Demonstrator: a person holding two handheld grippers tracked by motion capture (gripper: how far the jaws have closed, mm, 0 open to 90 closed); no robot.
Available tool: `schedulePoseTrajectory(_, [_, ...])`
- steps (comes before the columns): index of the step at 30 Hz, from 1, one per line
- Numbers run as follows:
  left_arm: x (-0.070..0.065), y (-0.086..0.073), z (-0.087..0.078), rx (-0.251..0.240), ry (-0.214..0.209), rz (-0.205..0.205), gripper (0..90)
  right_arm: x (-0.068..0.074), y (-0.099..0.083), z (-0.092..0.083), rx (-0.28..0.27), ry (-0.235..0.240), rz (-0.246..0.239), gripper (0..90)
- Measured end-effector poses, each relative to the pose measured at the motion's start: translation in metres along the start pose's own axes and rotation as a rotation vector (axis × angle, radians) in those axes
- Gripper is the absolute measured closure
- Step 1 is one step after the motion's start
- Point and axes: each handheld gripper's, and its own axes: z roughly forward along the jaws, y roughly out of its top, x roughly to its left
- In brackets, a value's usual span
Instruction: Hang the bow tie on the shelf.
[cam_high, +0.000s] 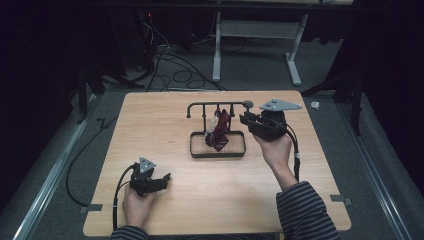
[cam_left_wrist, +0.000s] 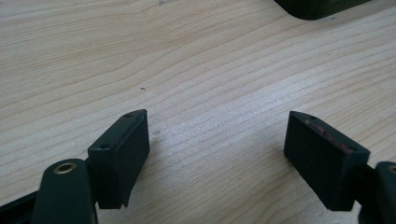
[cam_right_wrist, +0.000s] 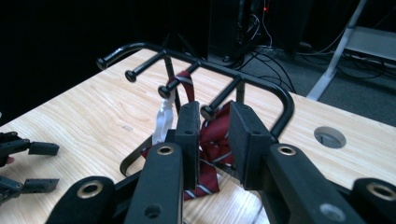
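In the right gripper view, the right gripper (cam_right_wrist: 212, 140) stands with its black jaws in front of the dark red striped cloth (cam_right_wrist: 212, 140), hiding the cloth's middle and lower folds; whether the pads touch it cannot be told. The black metal peg rack (cam_right_wrist: 196, 63) has its base tray hidden beneath those jaws. In the left gripper view, a dark rounded tray corner (cam_left_wrist: 317, 7) beyond the left gripper (cam_left_wrist: 217, 140) is cut off by the top edge.

A lab or recording room. Black curtains (cam_high: 30, 60) surround a lone wooden desk (cam_high: 165, 195). Cables (cam_high: 175, 70) sprawl over grey carpet (cam_high: 260, 75).
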Motion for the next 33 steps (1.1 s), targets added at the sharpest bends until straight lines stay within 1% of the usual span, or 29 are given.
schedulePoseTrajectory(9, [0.0,0.0,0.0,0.0,0.0,0.0,22.9,-0.009,-0.015,-0.013,0.0,-0.015,0.015,74.2])
schedulePoseTrajectory(12, [0.0,0.0,0.0,0.0,0.0,0.0,22.9,-0.01,-0.019,-0.018,0.003,-0.02,0.017,74.2])
schedulePoseTrajectory(20, [0.0,0.0,0.0,0.0,0.0,0.0,22.9,-0.014,-0.03,-0.029,-0.002,-0.026,0.038,73.8])
schedulePoseTrajectory(25, [0.0,0.0,0.0,0.0,0.0,0.0,22.9,-0.018,-0.038,-0.033,0.002,-0.038,0.037,73.6])
schedulePoseTrajectory(33, [0.0,0.0,0.0,0.0,0.0,0.001,22.9,-0.023,-0.054,-0.039,0.005,-0.052,0.057,72.9])
